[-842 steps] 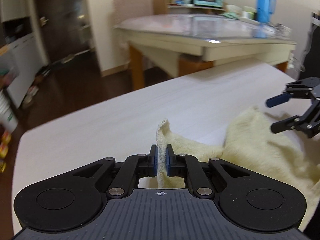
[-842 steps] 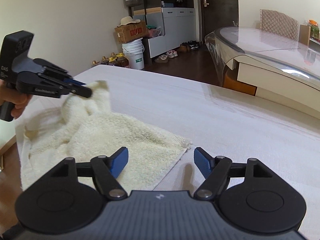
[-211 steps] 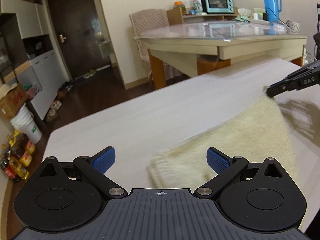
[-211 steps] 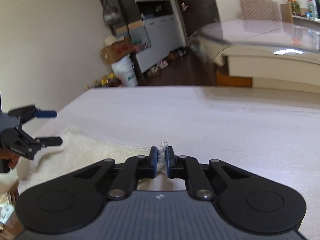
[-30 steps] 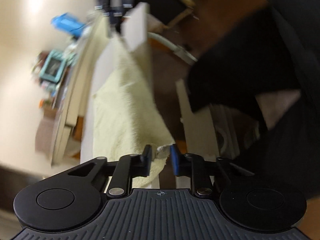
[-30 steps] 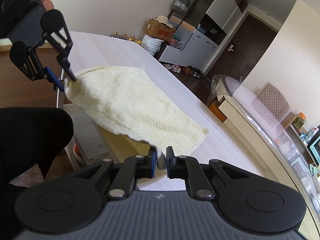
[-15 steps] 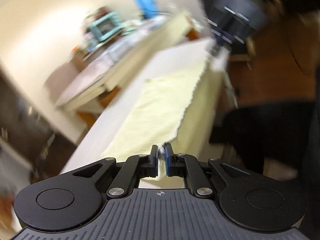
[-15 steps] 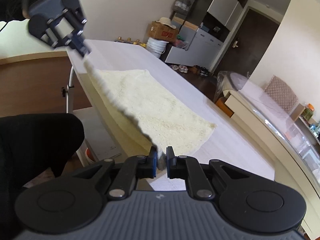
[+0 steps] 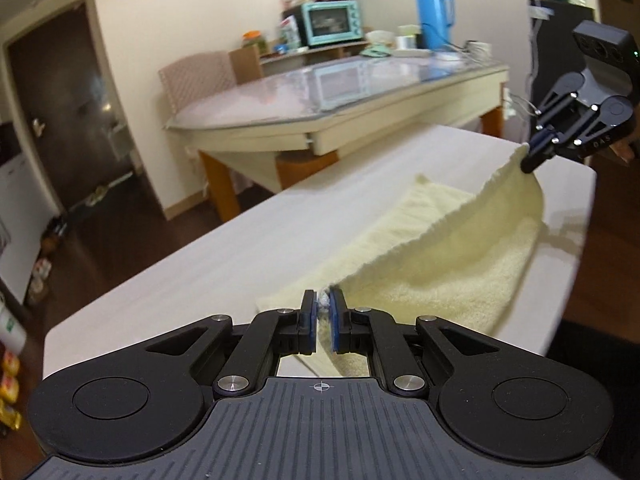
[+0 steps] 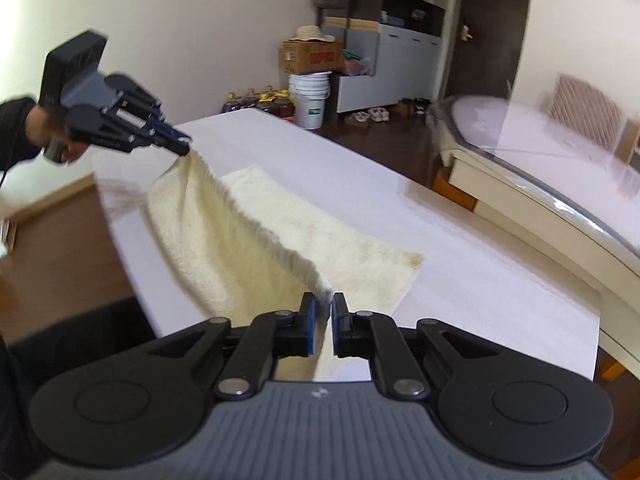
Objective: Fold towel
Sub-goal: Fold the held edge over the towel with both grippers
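Observation:
A cream towel (image 9: 444, 256) (image 10: 248, 236) lies lengthwise on the white table (image 9: 224, 256) (image 10: 460, 256), its near long edge lifted off the surface. My left gripper (image 9: 323, 306) (image 10: 182, 146) is shut on one corner of that edge. The right gripper (image 10: 324, 304) (image 9: 528, 158) is shut on the other corner. The raised edge hangs in a slack curve between both grippers, above the half of the towel that rests flat. A hand holds each gripper.
A glass-topped table (image 9: 340, 84) (image 10: 560, 160) stands beyond the white one, with a teal oven (image 9: 332, 24) and a blue flask (image 9: 434, 12) behind it. Buckets, a box and bottles (image 10: 308, 92) sit by the far wall. The white table's front edge is near me.
Both grippers have swung from below the table's front edge up over it, lifting the towel's near edge. They have stayed shut on its corners.

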